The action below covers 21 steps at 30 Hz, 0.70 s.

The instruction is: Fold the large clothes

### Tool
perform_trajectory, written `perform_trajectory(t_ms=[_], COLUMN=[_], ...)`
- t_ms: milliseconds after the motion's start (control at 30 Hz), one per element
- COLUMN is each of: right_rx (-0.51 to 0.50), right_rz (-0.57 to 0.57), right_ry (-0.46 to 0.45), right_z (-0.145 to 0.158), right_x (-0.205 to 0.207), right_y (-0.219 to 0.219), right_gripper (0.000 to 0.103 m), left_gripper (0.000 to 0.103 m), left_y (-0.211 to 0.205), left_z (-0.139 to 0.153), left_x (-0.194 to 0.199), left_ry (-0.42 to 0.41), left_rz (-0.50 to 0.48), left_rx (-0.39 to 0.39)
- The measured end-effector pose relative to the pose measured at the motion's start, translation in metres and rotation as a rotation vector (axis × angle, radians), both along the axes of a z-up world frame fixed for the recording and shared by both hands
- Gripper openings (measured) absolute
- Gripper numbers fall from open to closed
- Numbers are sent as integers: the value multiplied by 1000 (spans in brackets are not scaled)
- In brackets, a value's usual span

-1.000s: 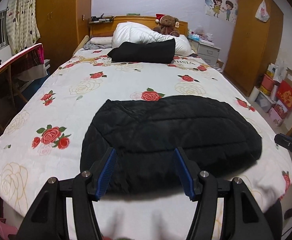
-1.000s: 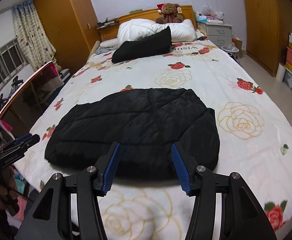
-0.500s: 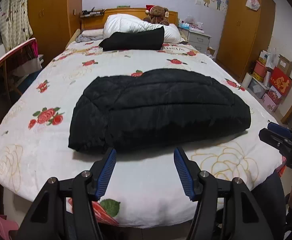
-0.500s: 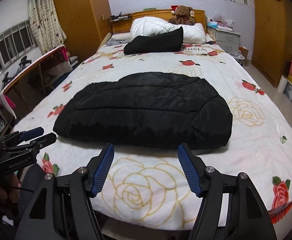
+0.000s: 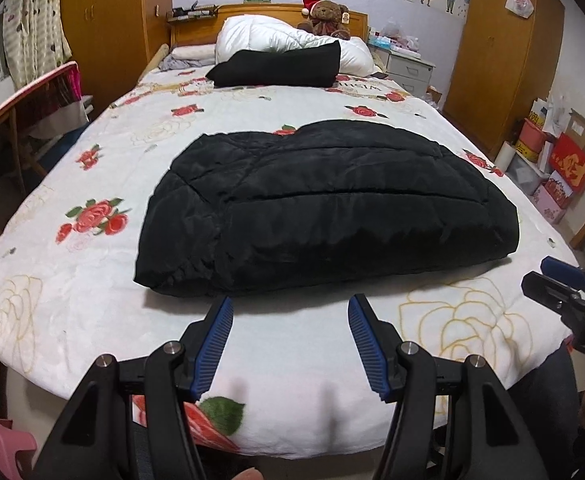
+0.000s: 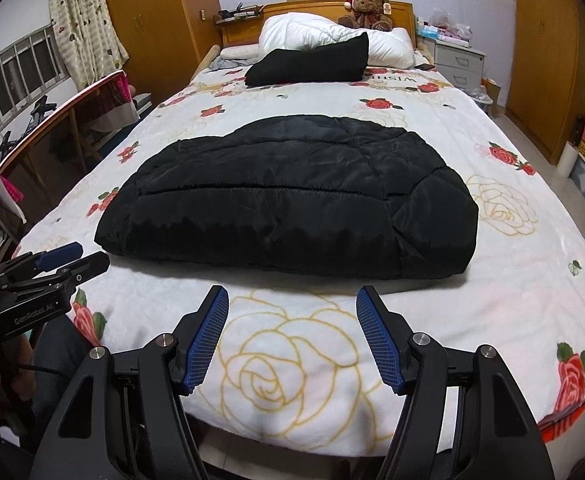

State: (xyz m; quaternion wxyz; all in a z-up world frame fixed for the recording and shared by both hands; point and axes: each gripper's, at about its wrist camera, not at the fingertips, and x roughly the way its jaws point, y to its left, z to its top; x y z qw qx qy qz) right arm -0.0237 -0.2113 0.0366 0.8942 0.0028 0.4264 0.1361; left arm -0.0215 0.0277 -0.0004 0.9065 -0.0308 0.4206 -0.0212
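**Both grippers clear of a folded black jacket on the bed**

Left gripper (image 5: 290, 312) hung spread above the near edge of the bed, nothing between its blue pads, its tips just short of the black quilted jacket (image 5: 324, 208). Right gripper (image 6: 292, 304) was likewise spread and empty over a yellow rose printed on the floral blanket (image 6: 532, 300); its jaws had just been opening, with nothing between them. Each tool showed at the edge of the other's view, so the two sat side by side at the foot of the bed.

The jacket lay flat across the middle of the blanket as a compact, rounded bundle, its thick doubled edge facing the grippers. By the look of it, the fold was finished or nearly so, and the tools were held off to leave the bundle undisturbed. A second dark bundle (image 5: 276, 66) rested near the white pillows (image 5: 288, 38), probably set there to keep the working area free, with a teddy bear (image 5: 326, 14) against the headboard behind.

Readable writing was scarce: "GenRobot.AI" ran along the body of the left gripper in the right wrist view, and upside-down lettering on the blanket near the pillows was too small to be sure of.
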Motion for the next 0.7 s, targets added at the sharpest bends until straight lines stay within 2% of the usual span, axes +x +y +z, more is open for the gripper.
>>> perform_trajectory(t_ms=[700], right_rx=[3], right_rz=[-1], right_ry=[16], right_z=[-2], right_x=[4], right_y=[-2], right_gripper=[67], left_gripper=[62], left_y=[-4], left_z=[-1], left_x=[3], left_ry=[4], left_rz=[-13], left_rx=[-20])
